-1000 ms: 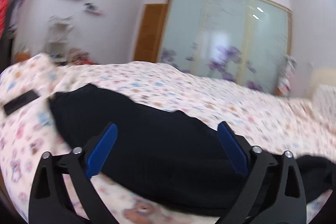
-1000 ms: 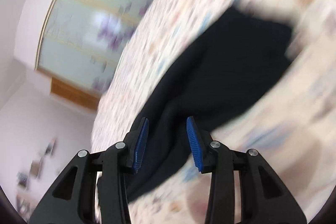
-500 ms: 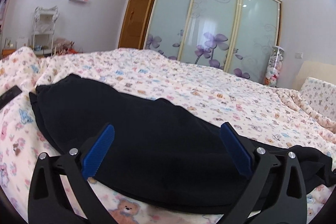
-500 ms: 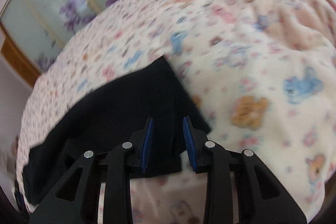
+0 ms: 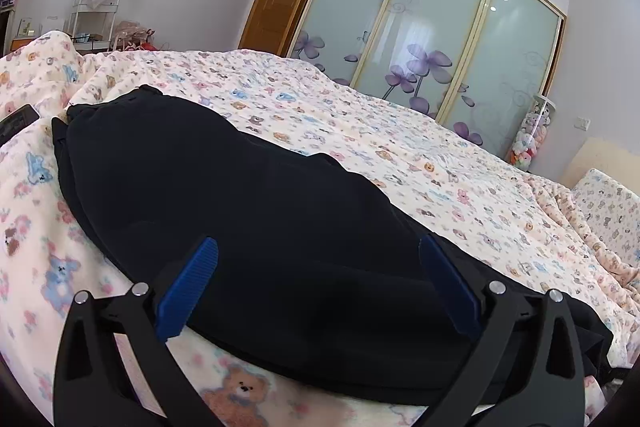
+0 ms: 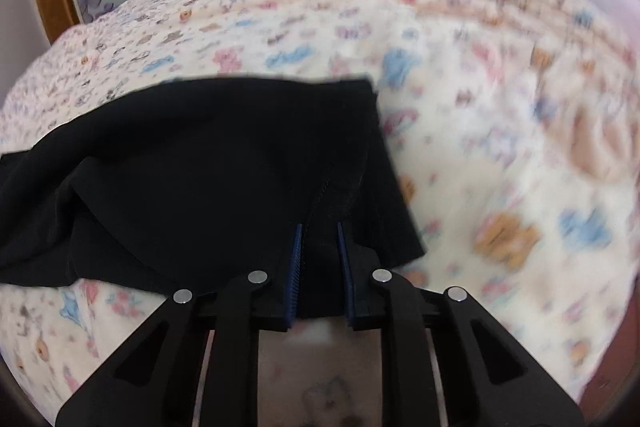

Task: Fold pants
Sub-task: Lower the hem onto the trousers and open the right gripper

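The black pants (image 5: 248, 211) lie stretched across the bear-print bed cover (image 5: 360, 131). My left gripper (image 5: 316, 267) is open, its blue pads spread wide just above the near edge of the pants, holding nothing. In the right wrist view the leg end of the pants (image 6: 224, 167) lies flat, with its hem at the far side. My right gripper (image 6: 319, 239) is shut on a fold of the pants at their near edge, the cloth pinched between the blue pads.
A dark flat object (image 5: 16, 123) lies on the cover at the far left. A glass sliding wardrobe (image 5: 432, 39) and a wooden door (image 5: 276, 3) stand behind the bed. A pillow (image 5: 608, 203) lies at the right.
My right gripper has swung over the leg end of the pants and closed on the cloth. My left gripper has stayed open and shifted slightly over the pants.
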A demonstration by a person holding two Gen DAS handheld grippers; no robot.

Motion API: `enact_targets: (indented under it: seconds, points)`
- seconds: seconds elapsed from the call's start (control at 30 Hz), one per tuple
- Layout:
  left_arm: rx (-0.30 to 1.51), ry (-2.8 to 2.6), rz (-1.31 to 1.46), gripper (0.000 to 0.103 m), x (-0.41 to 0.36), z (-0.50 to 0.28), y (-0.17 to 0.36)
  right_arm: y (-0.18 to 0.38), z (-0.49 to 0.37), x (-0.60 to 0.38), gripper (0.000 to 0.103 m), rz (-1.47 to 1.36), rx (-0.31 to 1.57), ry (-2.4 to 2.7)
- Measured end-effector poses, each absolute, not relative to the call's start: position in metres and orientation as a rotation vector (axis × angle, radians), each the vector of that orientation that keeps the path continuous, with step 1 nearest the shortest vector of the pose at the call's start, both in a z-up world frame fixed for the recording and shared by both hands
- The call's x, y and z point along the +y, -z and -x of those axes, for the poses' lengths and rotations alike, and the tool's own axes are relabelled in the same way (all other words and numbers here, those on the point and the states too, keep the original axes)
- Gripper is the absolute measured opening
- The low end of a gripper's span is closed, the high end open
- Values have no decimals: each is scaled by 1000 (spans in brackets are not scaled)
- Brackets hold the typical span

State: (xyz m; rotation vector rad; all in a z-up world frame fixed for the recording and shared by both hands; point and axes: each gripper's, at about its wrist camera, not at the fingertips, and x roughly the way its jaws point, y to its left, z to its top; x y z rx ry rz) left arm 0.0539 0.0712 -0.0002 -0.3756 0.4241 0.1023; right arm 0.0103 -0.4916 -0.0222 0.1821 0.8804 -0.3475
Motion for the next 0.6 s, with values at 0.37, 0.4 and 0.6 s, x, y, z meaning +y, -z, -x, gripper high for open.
enact_targets:
  seconds: [0.37, 0.4, 0.6]
  points:
    - [428, -104, 385, 101, 70, -54, 0, -13, -34, -498, 15, 198, 787, 531]
    - [427, -103, 386, 101, 71, -55, -1, 10, -40, -506, 17, 160, 874, 514]
    - [417, -102, 392, 101, 70, -52, -3, 29, -37, -508, 56, 142, 942, 523]
